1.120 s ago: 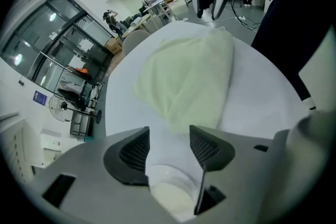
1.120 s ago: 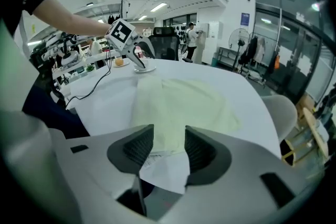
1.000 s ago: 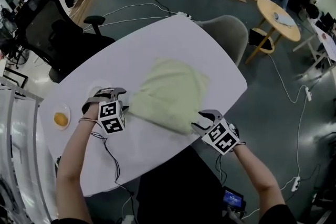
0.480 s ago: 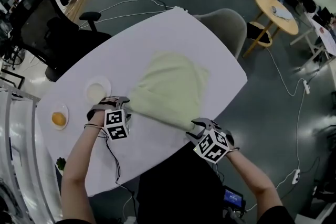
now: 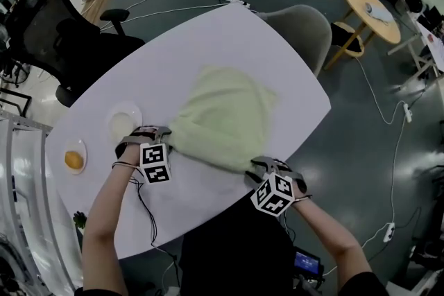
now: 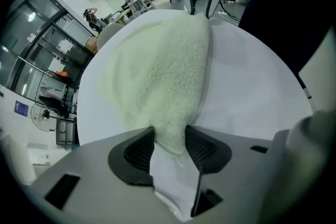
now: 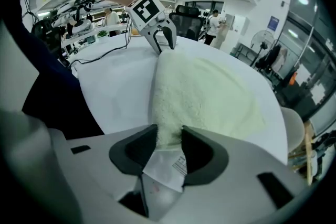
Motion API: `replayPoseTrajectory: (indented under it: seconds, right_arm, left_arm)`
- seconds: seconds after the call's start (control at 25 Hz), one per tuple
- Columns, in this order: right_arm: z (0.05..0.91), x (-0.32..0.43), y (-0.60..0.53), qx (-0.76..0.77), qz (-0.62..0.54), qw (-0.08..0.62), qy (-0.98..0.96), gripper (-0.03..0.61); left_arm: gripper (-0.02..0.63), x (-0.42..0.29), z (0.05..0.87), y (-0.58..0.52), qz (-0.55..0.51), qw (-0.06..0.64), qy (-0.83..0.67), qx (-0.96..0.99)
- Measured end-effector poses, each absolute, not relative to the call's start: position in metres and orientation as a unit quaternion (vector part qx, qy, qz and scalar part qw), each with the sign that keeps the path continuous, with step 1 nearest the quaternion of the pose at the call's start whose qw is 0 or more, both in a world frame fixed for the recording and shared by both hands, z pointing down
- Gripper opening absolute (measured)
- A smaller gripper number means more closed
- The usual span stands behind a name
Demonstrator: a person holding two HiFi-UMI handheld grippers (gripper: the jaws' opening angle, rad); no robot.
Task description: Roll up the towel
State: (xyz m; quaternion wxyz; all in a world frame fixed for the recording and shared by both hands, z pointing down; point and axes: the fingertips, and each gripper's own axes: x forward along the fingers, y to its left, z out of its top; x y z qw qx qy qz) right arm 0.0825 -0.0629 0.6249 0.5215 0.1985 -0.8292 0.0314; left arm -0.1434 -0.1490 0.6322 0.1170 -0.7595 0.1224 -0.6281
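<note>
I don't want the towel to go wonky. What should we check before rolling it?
1. Left gripper, jaws just closing, pinches a near corner of the towel: ok.
2. Right gripper, jaws just closing, pinches the other near corner: ok.
3. Nothing lying on the towel: ok.
4. White plate apart from the towel: ok.
5. Far part resting on the table: ok.
6. Towel free of wrinkles: cannot tell.

L gripper (image 6: 169,138) + R gripper (image 7: 169,136): fingers (image 6: 139,150) just closing, pinching towel (image 5: 222,114) edge; both angled steeply down
</note>
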Motion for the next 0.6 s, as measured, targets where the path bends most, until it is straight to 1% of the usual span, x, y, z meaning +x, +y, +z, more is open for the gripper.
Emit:
replayPoseTrajectory:
  seconds: [0.12, 0.16, 0.2, 0.28, 0.4, 0.6]
  right_arm:
    - [0.629, 0.083, -0.063, 0.189, 0.023, 0.53, -0.826, 0.159]
    - [0.631, 0.083, -0.062, 0.185, 0.015, 0.535, -0.824, 0.155]
    - [0.632, 0.082, -0.062, 0.182, 0.004, 0.539, -0.822, 0.142]
    - [0.632, 0.081, -0.062, 0.176, -0.015, 0.546, -0.819, 0.119]
    - [0.629, 0.081, -0.063, 0.177, -0.012, 0.541, -0.822, 0.084]
    - [0.612, 0.084, -0.069, 0.192, -0.007, 0.529, -0.827, 0.074]
  left_arm:
    - [0.195, -0.143, 0.635, -0.151, -0.63, 0.111, 0.121, -0.759]
    - [0.171, -0.144, 0.634, -0.152, -0.629, 0.111, 0.124, -0.759]
    - [0.144, -0.145, 0.634, -0.153, -0.629, 0.111, 0.126, -0.759]
    - [0.13, -0.145, 0.634, -0.154, -0.63, 0.114, 0.127, -0.757]
    - [0.103, -0.144, 0.632, -0.154, -0.634, 0.122, 0.122, -0.754]
    - [0.084, -0.145, 0.618, -0.156, -0.633, 0.137, 0.126, -0.751]
